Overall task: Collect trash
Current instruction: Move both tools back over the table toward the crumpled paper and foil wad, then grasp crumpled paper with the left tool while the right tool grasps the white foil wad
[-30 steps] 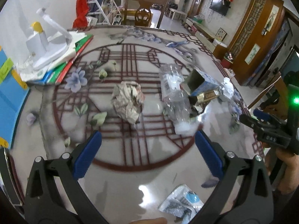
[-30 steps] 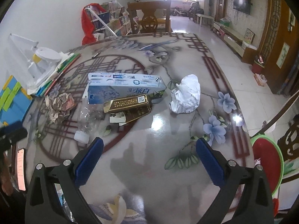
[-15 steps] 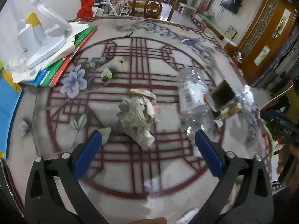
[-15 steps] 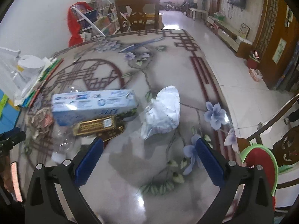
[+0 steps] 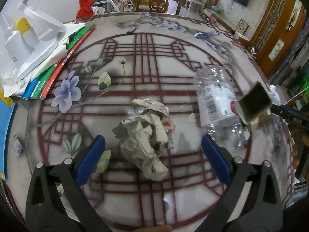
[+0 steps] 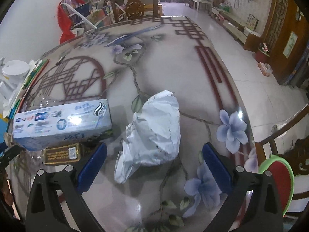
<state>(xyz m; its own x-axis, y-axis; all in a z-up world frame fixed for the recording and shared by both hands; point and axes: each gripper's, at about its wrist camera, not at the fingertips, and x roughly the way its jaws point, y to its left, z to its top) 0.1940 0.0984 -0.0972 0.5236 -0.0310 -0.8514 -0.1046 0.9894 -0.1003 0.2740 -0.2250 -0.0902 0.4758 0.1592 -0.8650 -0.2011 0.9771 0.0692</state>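
In the left wrist view my left gripper [image 5: 152, 154] is open, its blue pads on either side of a crumpled ball of printed paper [image 5: 146, 139] on the patterned table. A clear plastic bottle [image 5: 216, 100] lies to its right beside the open end of a toothpaste box [image 5: 255, 104]. In the right wrist view my right gripper [image 6: 153, 160] is open around the near end of a crumpled white wrapper [image 6: 154, 131]. The blue toothpaste box [image 6: 61, 123] and a gold box [image 6: 61, 153] lie to its left.
Books and a white stand [image 5: 32, 36] are stacked at the table's left. The table's edge [image 6: 249, 127] curves close on the right, with a red and green bin [image 6: 278, 177] and a chair below it. Another chair [image 6: 135, 5] stands at the far side.
Both grippers have moved forward and down: the left now straddles the paper ball, the right now straddles the white wrapper. Both stay open.
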